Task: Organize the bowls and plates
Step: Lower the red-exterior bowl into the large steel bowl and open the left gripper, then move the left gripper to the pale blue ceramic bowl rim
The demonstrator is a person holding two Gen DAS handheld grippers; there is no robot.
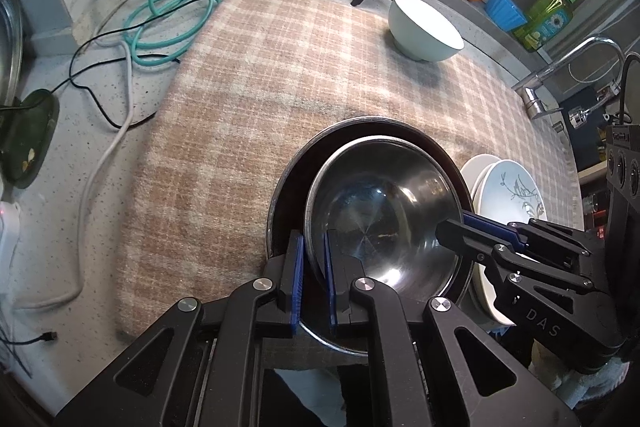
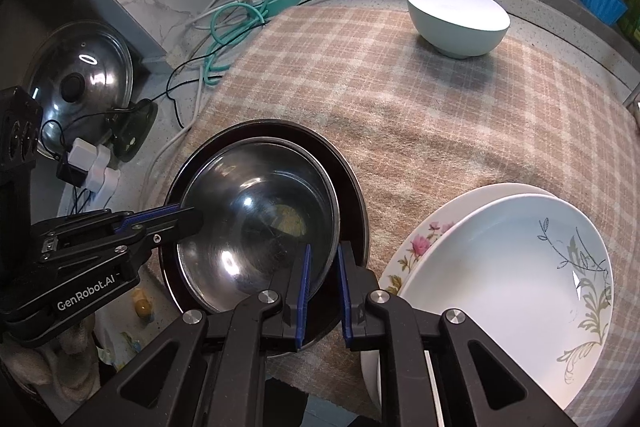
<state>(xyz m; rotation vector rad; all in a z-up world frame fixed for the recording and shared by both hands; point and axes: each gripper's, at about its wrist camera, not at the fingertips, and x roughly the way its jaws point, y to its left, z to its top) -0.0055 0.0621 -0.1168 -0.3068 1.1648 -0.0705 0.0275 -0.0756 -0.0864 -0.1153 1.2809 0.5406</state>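
Left gripper (image 1: 312,279) is clamped on the steel bowl (image 1: 384,219) rim; right gripper (image 2: 323,291) straddles the opposite rim, slightly apart. Bowl is seated in a dark plate (image 2: 352,179) on the cloth (image 1: 240,107).

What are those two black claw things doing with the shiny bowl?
A person is tidying dishes with a claw in each hand. The left gripper and the right gripper each straddle the rim of the steel bowl, which sits nested inside a darker bowl on the checked cloth. The left one pinches the rim; the right one's pads look slightly apart. Beside them two white plates are stacked, and a pale green bowl waits at the back.
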